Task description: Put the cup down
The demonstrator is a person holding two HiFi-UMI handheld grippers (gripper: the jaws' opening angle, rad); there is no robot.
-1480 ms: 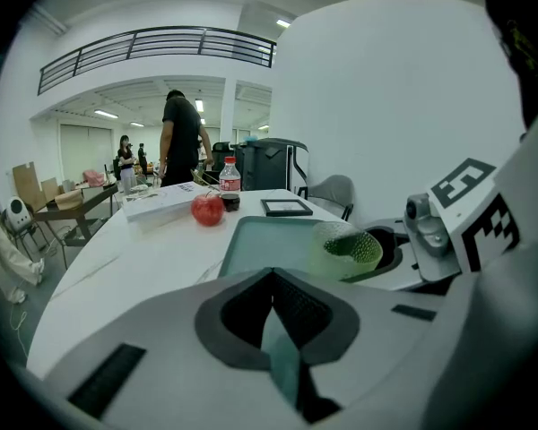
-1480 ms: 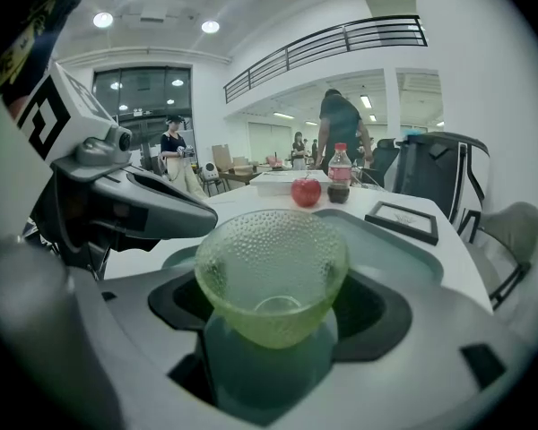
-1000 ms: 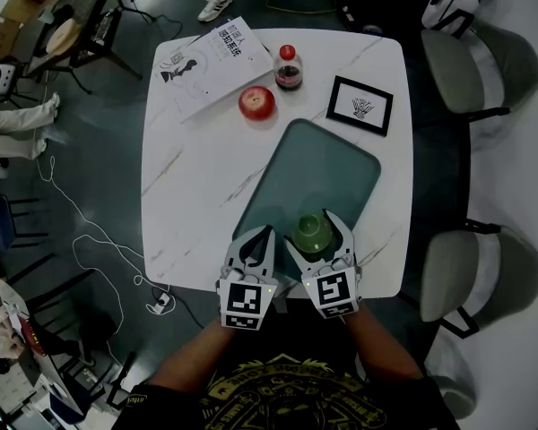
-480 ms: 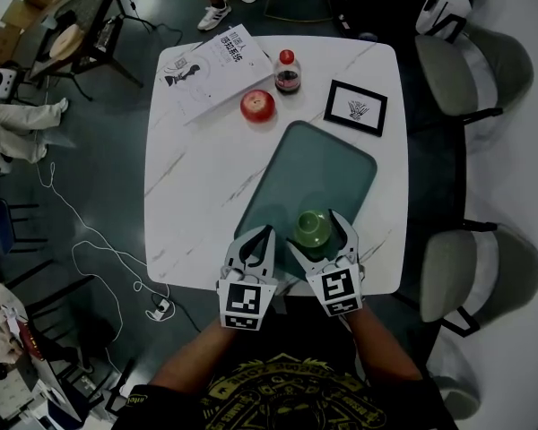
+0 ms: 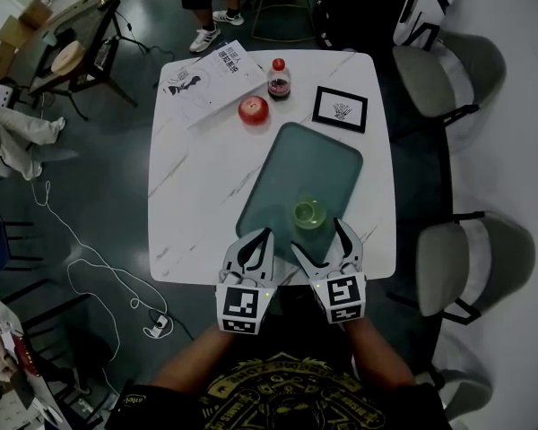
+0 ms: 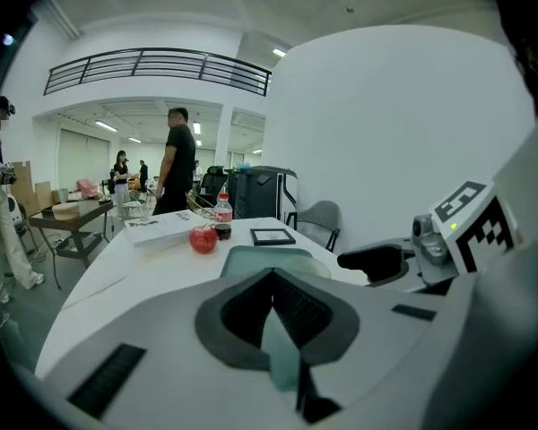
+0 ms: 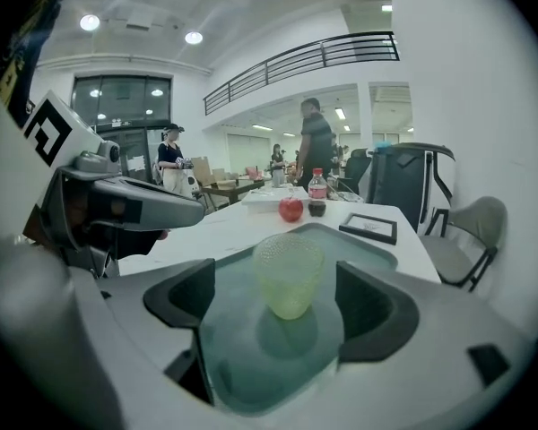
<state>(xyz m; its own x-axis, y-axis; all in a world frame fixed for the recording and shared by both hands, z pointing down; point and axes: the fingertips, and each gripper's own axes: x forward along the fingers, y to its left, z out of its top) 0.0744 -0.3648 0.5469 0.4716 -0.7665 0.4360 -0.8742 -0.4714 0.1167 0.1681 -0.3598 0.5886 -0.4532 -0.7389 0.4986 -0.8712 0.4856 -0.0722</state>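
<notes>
On the counter, head view: a green cup stands upright on a green tray. The right tool is just behind the cup, wide open and not touching it. The left tool is beside it, pinched together. An apple and a bottle sit at the far end.
Left gripper view: the jaws press together with nothing between them.
Right gripper view: the jaws stand wide apart. The cup stands free on the tray, with a gap on each side.
</notes>
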